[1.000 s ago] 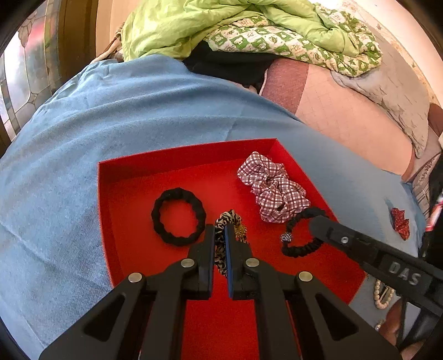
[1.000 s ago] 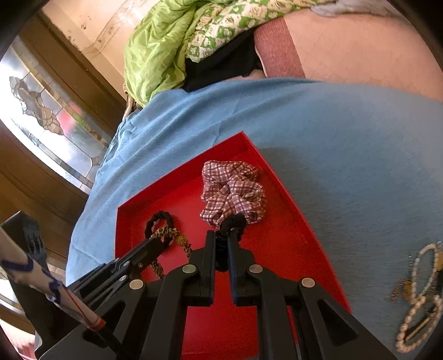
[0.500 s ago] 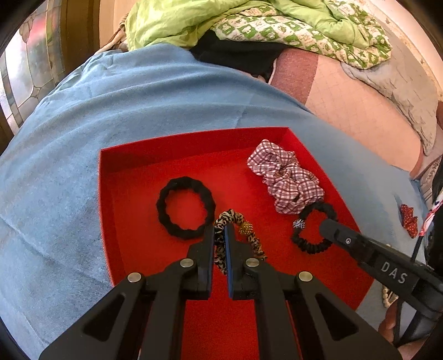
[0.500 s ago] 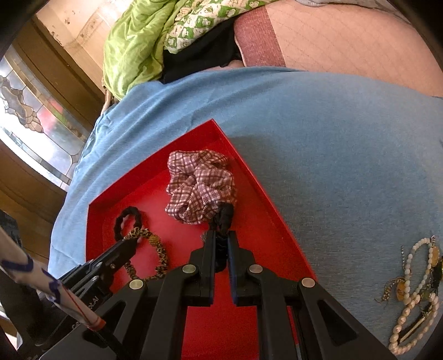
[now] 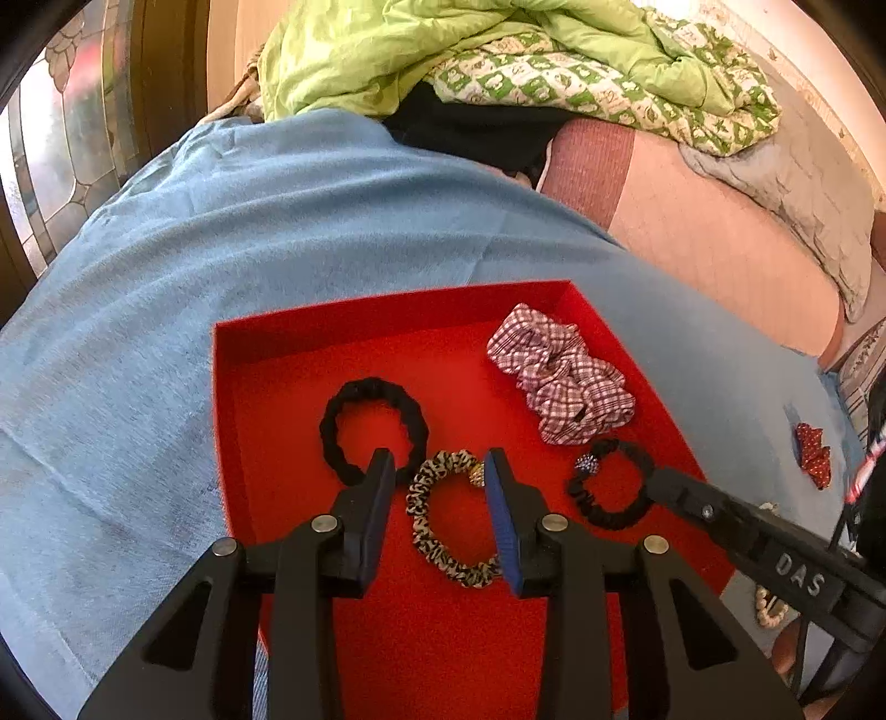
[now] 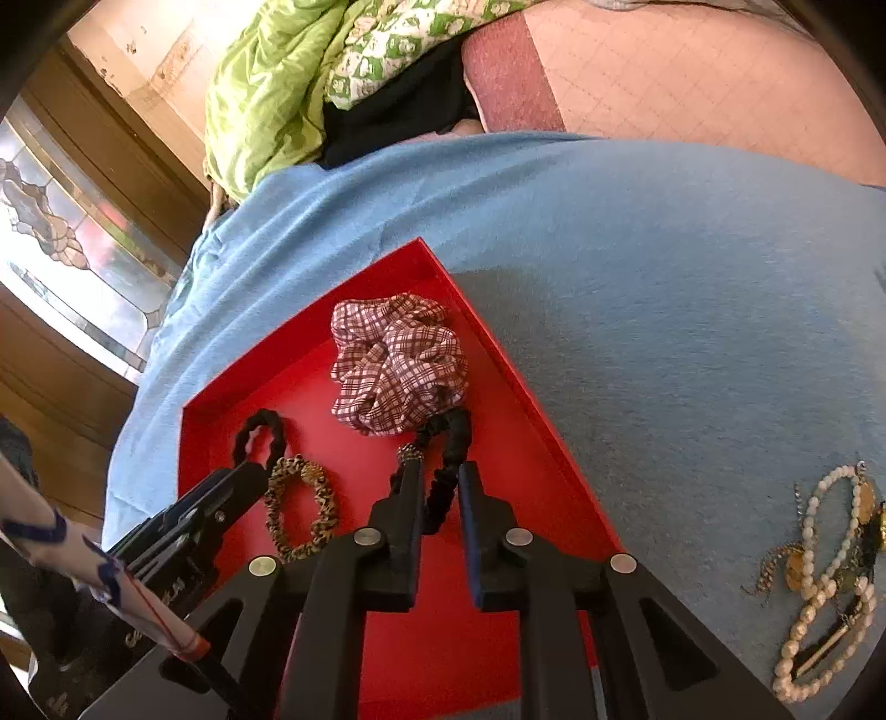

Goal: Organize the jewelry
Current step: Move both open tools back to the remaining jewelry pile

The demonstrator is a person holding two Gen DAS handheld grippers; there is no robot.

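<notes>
A red tray sits on the blue cloth and holds four hair ties. My left gripper hovers over it, jaws opening. The leopard-print scrunchie lies flat on the tray floor between the fingers, which do not press on it. My right gripper is opening too. The black beaded hair tie runs between its fingers and rests on the tray. A plain black hair tie lies to the left. A plaid scrunchie is in the far right corner.
A heap of pearl necklaces and gold chains lies on the blue cloth right of the tray. A small red bow sits nearby. A green quilt is piled at the back, and a stained-glass window is on the left.
Both grippers' jaws have parted. The leopard scrunchie has left the left jaws and lies spread on the tray. The black beaded tie has come down beside the plaid scrunchie.
</notes>
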